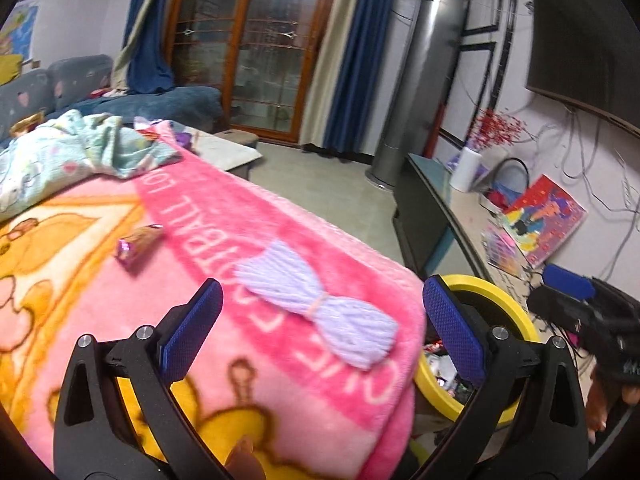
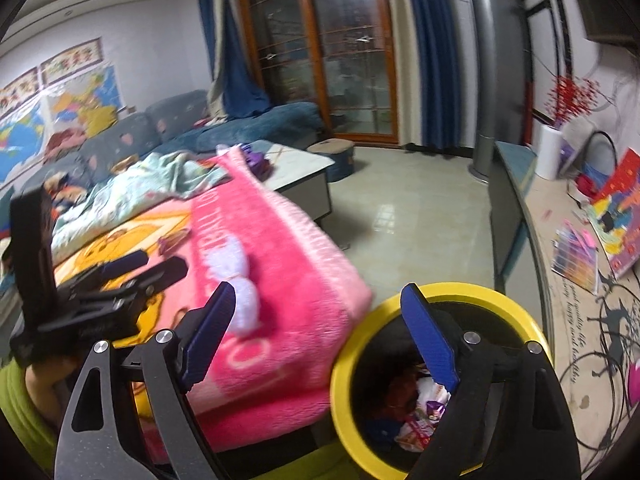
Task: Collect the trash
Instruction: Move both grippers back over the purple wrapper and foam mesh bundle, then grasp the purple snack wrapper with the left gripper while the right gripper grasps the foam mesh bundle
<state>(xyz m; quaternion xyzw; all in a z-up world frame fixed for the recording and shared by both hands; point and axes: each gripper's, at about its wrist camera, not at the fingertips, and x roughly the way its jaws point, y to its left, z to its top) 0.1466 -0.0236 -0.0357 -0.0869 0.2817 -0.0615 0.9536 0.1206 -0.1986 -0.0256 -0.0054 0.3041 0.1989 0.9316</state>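
A lavender yarn tassel (image 1: 316, 304) lies on the pink blanket (image 1: 248, 232), right between the spread fingers of my left gripper (image 1: 322, 292), which is open and holds nothing. Farther left on the blanket lies a shiny purple-and-gold wrapper (image 1: 138, 242). Beside the blanket's corner stands a yellow-rimmed bin (image 2: 344, 364) with wrappers (image 2: 420, 416) inside. My right gripper (image 2: 318, 288) is open and empty, with one finger over the bin's mouth and the other over the blanket's edge. The right wrist view also shows the tassel (image 2: 236, 280), the wrapper (image 2: 174, 240) and the left gripper (image 2: 156, 266).
A crumpled pale green cloth (image 1: 68, 152) lies at the blanket's far end. A low table (image 2: 304, 168), a sofa (image 2: 168, 120) and tiled floor (image 2: 412, 216) lie beyond. A dark cabinet (image 2: 508, 216) with papers and a vase runs along the right wall.
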